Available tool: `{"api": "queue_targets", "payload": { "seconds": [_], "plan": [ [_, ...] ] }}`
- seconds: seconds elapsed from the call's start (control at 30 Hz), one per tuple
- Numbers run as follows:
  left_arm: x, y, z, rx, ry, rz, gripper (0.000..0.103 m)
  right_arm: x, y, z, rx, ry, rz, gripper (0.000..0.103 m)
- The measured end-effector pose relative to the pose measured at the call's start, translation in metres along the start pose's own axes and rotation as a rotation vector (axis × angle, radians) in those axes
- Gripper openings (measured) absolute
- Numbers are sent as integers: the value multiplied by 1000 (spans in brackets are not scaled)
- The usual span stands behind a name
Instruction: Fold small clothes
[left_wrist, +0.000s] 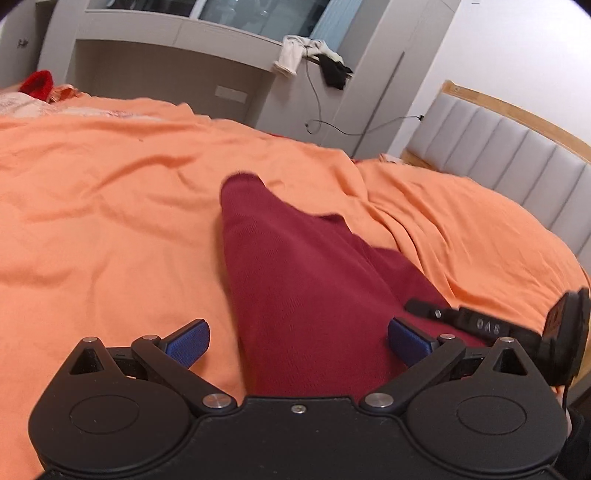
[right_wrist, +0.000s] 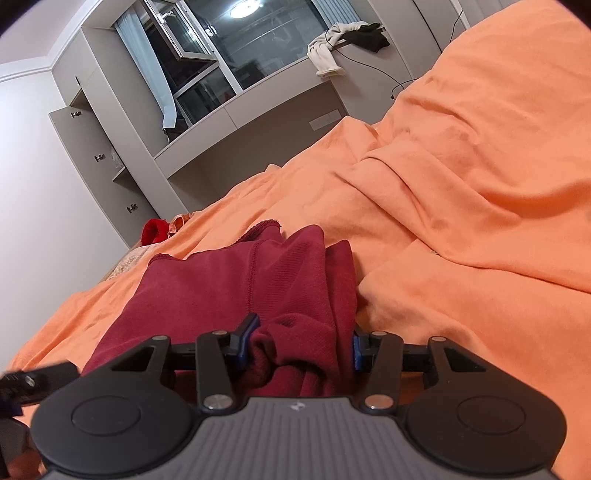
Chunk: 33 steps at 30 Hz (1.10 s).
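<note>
A dark red garment (left_wrist: 295, 280) lies on the orange bedsheet (left_wrist: 110, 206), stretching away from me towards its narrow far end. My left gripper (left_wrist: 299, 343) is open wide above the near part of the garment. Its left blue pad (left_wrist: 188, 343) hangs over bare sheet and its right pad over red cloth. In the right wrist view the garment (right_wrist: 207, 280) is bunched up at the near end, with a stitched seam showing. My right gripper (right_wrist: 301, 345) is shut on that bunch, both blue pads pressing into it. Part of the right gripper (left_wrist: 480, 325) shows at the right edge of the left wrist view.
A rumpled fold of sheet (right_wrist: 424, 192) rises right of the garment. A grey padded headboard (left_wrist: 498, 147) stands at far right. Grey built-in cabinets (left_wrist: 166, 70) line the far wall, with white and black clothes (left_wrist: 310, 55) draped on them and a cable hanging. A bright red item (left_wrist: 37, 83) lies far left.
</note>
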<state>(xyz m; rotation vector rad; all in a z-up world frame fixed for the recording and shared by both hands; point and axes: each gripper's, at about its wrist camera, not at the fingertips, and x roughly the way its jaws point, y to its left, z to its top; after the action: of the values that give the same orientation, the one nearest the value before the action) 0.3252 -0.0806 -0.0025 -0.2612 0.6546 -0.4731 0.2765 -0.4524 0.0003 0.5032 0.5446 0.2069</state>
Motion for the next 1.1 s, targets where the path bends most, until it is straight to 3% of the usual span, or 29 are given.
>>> {"api": "queue_targets", "payload": {
  "seconds": [0.3, 0.43, 0.53, 0.67, 0.77, 1.0, 1.1],
  "plan": [
    [7, -6, -28, 81, -36, 58, 103, 4, 1, -1, -5, 9, -17, 55],
    [4, 0, -26, 56, -38, 41, 103, 4, -1, -1, 3, 9, -12, 55],
    [2, 8, -21, -2, -28, -3, 103, 4, -2, -1, 9, 8, -9, 55],
    [4, 33, -10, -170, 0, -107, 103, 3, -3, -2, 17, 7, -6, 55],
    [11, 45, -4, -238, 3, -102, 102, 3, -3, -2, 18, 7, -6, 55],
    [21, 34, 0, -122, 22, -47, 103, 3, -4, -3, 31, 8, 1, 55],
    [23, 37, 1, -127, 31, -46, 103, 4, -5, -3, 39, 8, 4, 55]
  ]
}}
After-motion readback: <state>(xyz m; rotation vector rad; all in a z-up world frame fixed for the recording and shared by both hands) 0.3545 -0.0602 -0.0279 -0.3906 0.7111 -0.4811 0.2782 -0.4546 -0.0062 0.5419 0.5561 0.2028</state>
